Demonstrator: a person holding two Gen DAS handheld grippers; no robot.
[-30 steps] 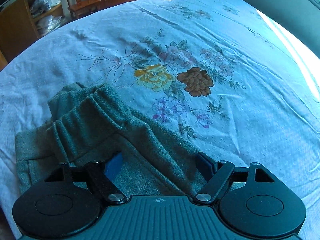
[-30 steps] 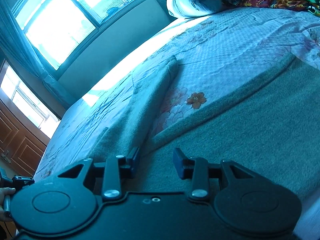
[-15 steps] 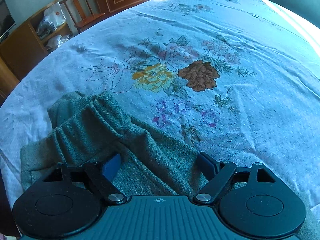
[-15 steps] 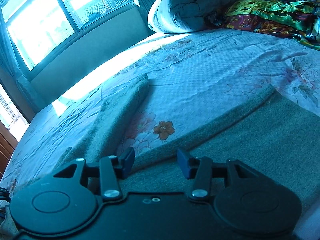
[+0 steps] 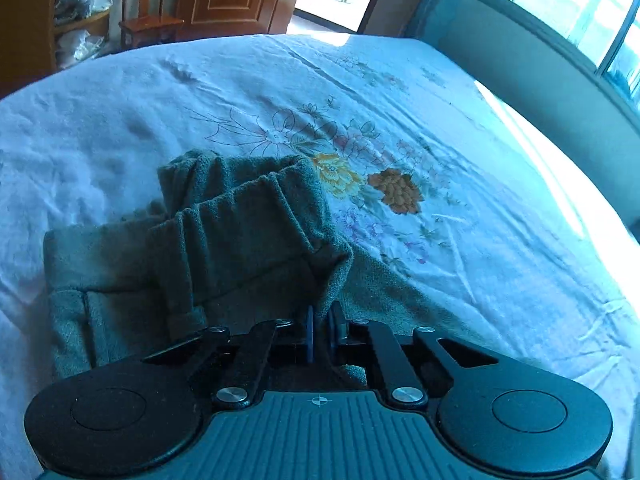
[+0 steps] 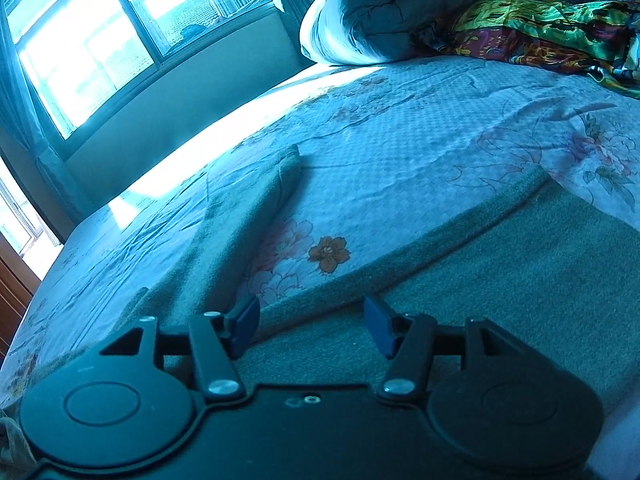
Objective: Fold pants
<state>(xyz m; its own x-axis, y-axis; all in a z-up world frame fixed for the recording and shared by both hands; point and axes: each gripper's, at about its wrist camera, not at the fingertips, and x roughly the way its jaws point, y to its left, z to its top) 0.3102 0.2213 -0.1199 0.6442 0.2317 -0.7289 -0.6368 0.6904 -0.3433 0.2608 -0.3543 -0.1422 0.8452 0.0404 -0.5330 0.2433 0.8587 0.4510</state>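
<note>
My left gripper (image 5: 320, 322) has just closed: half a second ago its blue pads stood wide apart over the cloth, and now they are pinched together on a raised fold of the grey-green knitted pants (image 5: 248, 232), just below the gathered elastic waistband (image 5: 244, 200). The cloth there is pulled up into a small peak between the pads, so I judge the grip has taken. The view has also tipped up, showing more of the room beyond the white flower-printed bedsheet (image 5: 460, 128), with the wooden chair (image 5: 148, 20) at its far edge.

My right gripper (image 6: 310, 326) has not closed. Its jaws stand wide, and the blue pads (image 6: 245, 322) hang low over the pants (image 6: 500, 280) near the inner edge of the closer leg; I cannot tell whether they touch the cloth. From the waistband the two legs run away spread in a V, the far leg (image 6: 256, 216) lying towards the window (image 6: 80, 48), with bare sheet and an orange printed flower (image 6: 329, 253) between them. A rolled grey quilt (image 6: 392, 12) lies well beyond the legs.

With the waist end secured, I judge the fold is at its start: the right side needs its own hold before one leg can be carried over the other.
</note>
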